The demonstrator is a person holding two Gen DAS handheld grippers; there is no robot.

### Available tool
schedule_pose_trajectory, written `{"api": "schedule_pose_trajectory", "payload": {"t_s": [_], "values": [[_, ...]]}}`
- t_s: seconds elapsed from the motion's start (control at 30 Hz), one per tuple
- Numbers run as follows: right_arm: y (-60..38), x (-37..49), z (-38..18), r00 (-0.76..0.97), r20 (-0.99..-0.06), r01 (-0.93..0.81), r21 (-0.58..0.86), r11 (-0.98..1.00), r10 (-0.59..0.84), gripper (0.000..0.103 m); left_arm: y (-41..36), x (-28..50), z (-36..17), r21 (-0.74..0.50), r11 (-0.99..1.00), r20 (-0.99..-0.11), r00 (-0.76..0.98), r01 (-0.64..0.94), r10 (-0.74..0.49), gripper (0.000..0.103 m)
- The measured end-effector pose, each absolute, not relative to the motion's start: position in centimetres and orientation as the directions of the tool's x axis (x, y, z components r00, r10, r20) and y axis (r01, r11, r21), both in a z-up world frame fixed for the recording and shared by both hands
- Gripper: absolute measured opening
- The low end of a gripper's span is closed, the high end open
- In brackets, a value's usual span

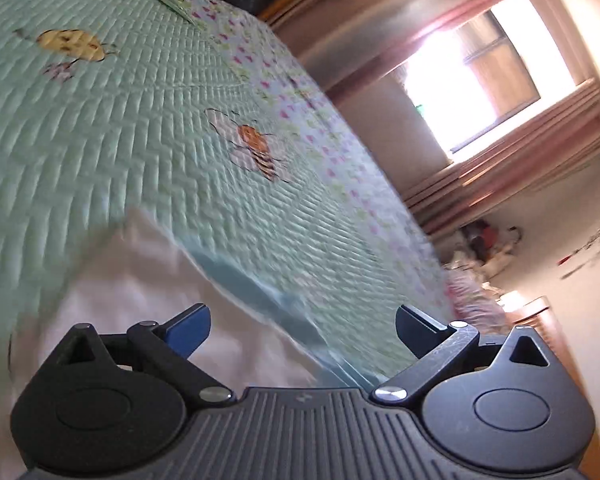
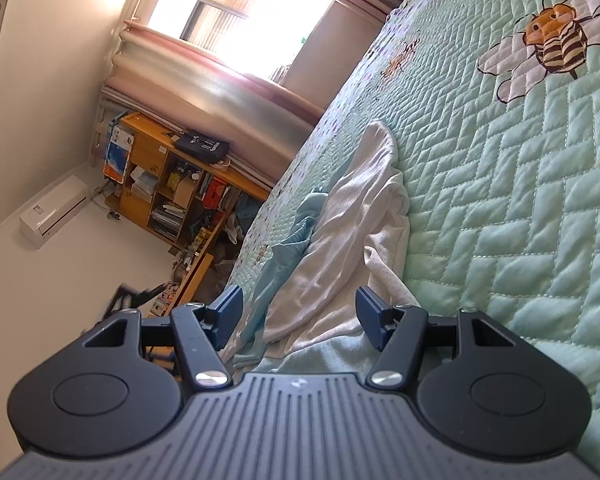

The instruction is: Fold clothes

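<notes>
The right tongs stand wide apart with nothing between them, hovering just over the near end of a white garment that lies rumpled on the bed. The left tongs are also spread wide and empty, with white cloth beneath and slightly left of them; that view is blurred, so I cannot tell whether they touch it.

Seen from the right wrist, the white garment runs away from the tongs in a long, creased heap, its far end bunched into a rounded tip. Touching its left side is a light blue garment, crumpled too, near the edge of the bed. In the left view a blue strip shows along the edge of the white cloth, probably the same blue piece, though the blur leaves that unsure.

The bed wears a green quilted cover with embroidered bees. Beyond it are a bright window and a wooden shelf unit full of clutter.

As to progress: neither garment lies flat or squared, and no neat folded stack is in sight. Both pieces look to me in need of spreading and folding, so I judge most of the work remains.
</notes>
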State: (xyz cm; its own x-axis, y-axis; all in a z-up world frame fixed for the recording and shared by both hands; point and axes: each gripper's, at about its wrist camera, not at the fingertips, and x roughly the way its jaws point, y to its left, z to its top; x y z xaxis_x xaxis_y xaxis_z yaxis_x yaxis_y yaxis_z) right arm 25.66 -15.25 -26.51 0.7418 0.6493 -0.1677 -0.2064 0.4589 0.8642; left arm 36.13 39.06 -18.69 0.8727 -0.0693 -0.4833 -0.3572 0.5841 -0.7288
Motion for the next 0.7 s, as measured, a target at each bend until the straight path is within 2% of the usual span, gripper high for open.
{"api": "schedule_pose_trajectory", "payload": {"t_s": [0.07, 0.13, 0.17, 0.2, 0.27, 0.3, 0.37, 0.47, 0.53, 0.57, 0.6, 0.63, 0.7], "values": [[-15.2, 25.7, -26.6, 0.740, -0.170, -0.207, 0.863, 0.462, 0.651, 0.064, 40.9, 37.6, -20.5, -0.716, 0.579, -0.527, 0.846, -0.391, -0.080, 0.096], [-15.0, 25.8, -26.5, 0.738, -0.173, -0.208, 0.861, 0.464, 0.652, 0.064, 42.1, 38.1, -21.8, -0.654, 0.611, -0.590, 0.806, -0.446, -0.043, 0.080], [-15.0, 25.8, -26.5, 0.737, -0.174, -0.208, 0.861, 0.465, 0.653, 0.064, 42.7, 38.1, -22.1, -0.618, 0.631, -0.604, 0.797, -0.469, 0.001, 0.079], [-15.0, 25.9, -26.5, 0.737, -0.174, -0.209, 0.860, 0.465, 0.654, 0.064, 43.2, 37.9, -22.4, -0.590, 0.644, -0.613, 0.790, -0.487, 0.035, 0.074], [-15.0, 25.9, -26.5, 0.736, -0.173, -0.210, 0.860, 0.464, 0.655, 0.064, 44.0, 37.3, -22.9, -0.626, 0.620, -0.594, 0.804, -0.473, 0.014, 0.070], [-15.0, 25.9, -26.6, 0.736, -0.173, -0.211, 0.860, 0.464, 0.655, 0.064, 44.0, 37.2, -22.5, -0.608, 0.636, -0.595, 0.803, -0.474, 0.031, 0.070], [-14.9, 25.9, -26.6, 0.736, -0.171, -0.212, 0.861, 0.463, 0.655, 0.064, 43.8, 37.2, -21.6, -0.589, 0.662, -0.584, 0.810, -0.464, 0.048, 0.079], [-14.9, 25.9, -26.6, 0.735, -0.169, -0.214, 0.861, 0.462, 0.656, 0.064, 43.8, 36.8, -20.8, -0.686, 0.611, -0.517, 0.856, -0.396, -0.025, 0.086], [-14.9, 25.9, -26.8, 0.735, -0.169, -0.214, 0.861, 0.461, 0.657, 0.064, 43.0, 37.0, -20.6, -0.680, 0.633, -0.509, 0.860, -0.369, -0.046, 0.095], [-15.0, 25.9, -26.8, 0.734, -0.170, -0.214, 0.861, 0.462, 0.657, 0.064, 42.6, 37.3, -20.6, -0.665, 0.649, -0.520, 0.853, -0.370, -0.046, 0.097], [-14.9, 25.9, -26.8, 0.734, -0.171, -0.215, 0.860, 0.463, 0.657, 0.064, 42.3, 38.0, -21.2, -0.585, 0.682, -0.598, 0.802, -0.439, 0.004, 0.097], [-14.9, 25.9, -26.8, 0.734, -0.172, -0.216, 0.858, 0.465, 0.657, 0.064, 42.1, 38.5, -21.8, -0.508, 0.706, -0.657, 0.752, -0.493, 0.052, 0.088], [-14.9, 25.9, -26.8, 0.733, -0.174, -0.217, 0.856, 0.469, 0.657, 0.064, 41.1, 38.3, -21.7, -0.471, 0.722, -0.661, 0.745, -0.507, 0.092, 0.088]]}}
